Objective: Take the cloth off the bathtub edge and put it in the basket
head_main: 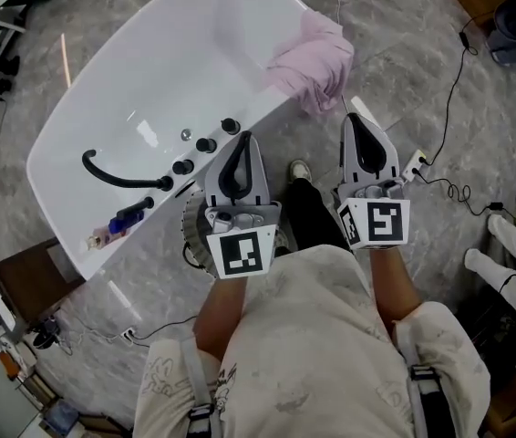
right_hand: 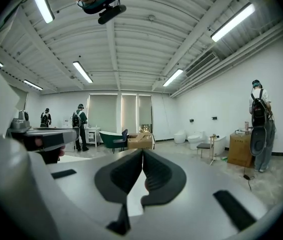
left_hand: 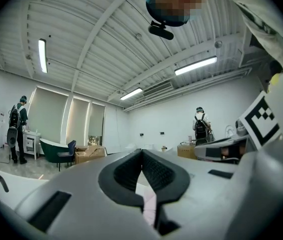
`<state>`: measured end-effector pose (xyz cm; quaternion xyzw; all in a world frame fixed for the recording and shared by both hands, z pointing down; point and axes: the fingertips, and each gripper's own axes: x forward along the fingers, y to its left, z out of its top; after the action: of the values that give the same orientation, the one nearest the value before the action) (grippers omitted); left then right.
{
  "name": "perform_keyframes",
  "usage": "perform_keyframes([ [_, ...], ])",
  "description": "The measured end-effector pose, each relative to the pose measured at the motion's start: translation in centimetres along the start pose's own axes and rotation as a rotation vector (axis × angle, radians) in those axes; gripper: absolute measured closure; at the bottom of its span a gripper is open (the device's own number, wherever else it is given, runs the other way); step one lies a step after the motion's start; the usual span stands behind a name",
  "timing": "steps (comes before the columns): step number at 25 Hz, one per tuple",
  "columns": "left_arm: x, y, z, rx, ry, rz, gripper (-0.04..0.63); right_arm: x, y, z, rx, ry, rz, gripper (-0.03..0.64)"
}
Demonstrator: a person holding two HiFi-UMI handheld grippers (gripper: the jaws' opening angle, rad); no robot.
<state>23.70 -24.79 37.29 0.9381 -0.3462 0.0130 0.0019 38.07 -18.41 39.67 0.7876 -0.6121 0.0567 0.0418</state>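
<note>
A pink cloth (head_main: 313, 57) hangs crumpled over the far right edge of the white bathtub (head_main: 103, 89). Both grippers are held close to the body, over the floor beside the tub and pointing towards it. The left gripper (head_main: 244, 138) is shut and empty, its tip near the tub's near rim, well short of the cloth. The right gripper (head_main: 357, 117) is also shut with nothing in it, its tip just below the cloth's hanging end and not touching it. In the gripper views the left gripper (left_hand: 141, 151) and right gripper (right_hand: 142, 151) show pads meeting. A round ribbed basket rim (head_main: 191, 231) peeks out under the left gripper.
A black faucet (head_main: 117, 176), dark knobs (head_main: 205, 144) and small bottles (head_main: 117, 226) sit on the tub's near ledge. A power strip (head_main: 415, 164) and cables (head_main: 449, 89) lie on the marble floor to the right. A brown cabinet (head_main: 30, 281) stands at left. People stand in the distance (right_hand: 80, 126).
</note>
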Motion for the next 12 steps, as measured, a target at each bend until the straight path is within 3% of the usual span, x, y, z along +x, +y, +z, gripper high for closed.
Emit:
perform_keyframes([
  [12, 10.7, -0.7, -6.1, -0.029, 0.079, 0.017, 0.592, 10.3, -6.9, -8.4, 0.025, 0.187, 0.008, 0.626],
])
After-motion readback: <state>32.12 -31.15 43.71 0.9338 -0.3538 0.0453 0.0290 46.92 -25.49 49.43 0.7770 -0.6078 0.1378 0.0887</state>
